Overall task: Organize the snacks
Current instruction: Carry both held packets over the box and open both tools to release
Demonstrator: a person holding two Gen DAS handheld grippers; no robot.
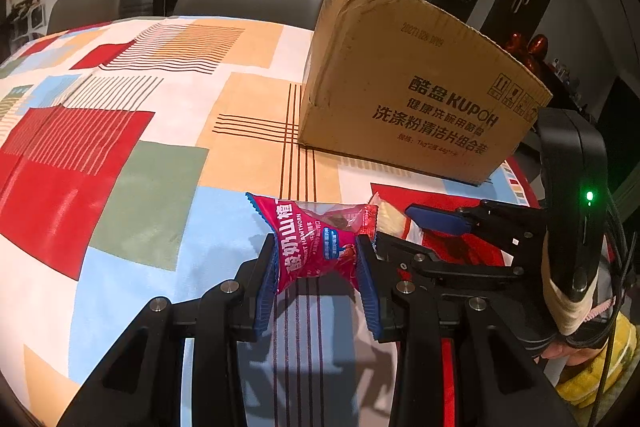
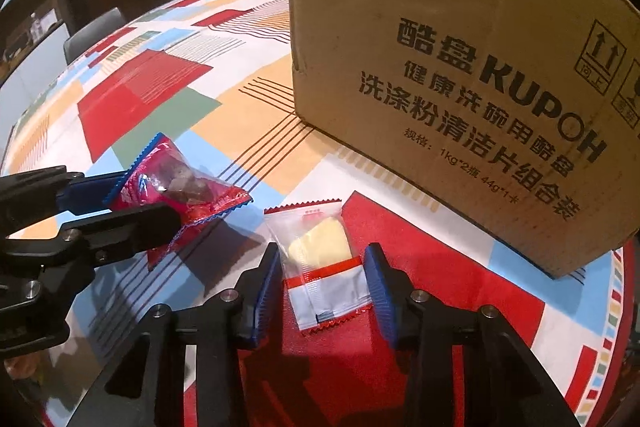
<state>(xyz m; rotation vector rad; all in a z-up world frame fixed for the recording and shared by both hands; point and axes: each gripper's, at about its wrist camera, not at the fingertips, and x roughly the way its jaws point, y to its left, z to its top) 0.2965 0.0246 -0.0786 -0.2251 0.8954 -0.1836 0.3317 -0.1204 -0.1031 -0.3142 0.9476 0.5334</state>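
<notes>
— Left now?
— Left gripper [image 1: 316, 259]: jaws clamped on red hawthorn packet [image 1: 316, 239], above surface [image 1: 140, 187].
— Right?
— Right gripper [image 2: 324, 287]: jaws pinching clear cake packet [image 2: 320, 263], near cardboard box [image 2: 460, 75].

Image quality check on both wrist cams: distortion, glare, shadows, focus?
Left wrist: strong fisheye bowing with black vignetted corners; the cardboard box edges curve; the pink hawthorn packet in the left gripper is sharp; dark background. Right wrist: same barrel bend; hard shadows on the tablecloth; slight sheen on the yellow pastry packet in the right gripper; box print legible.
</notes>
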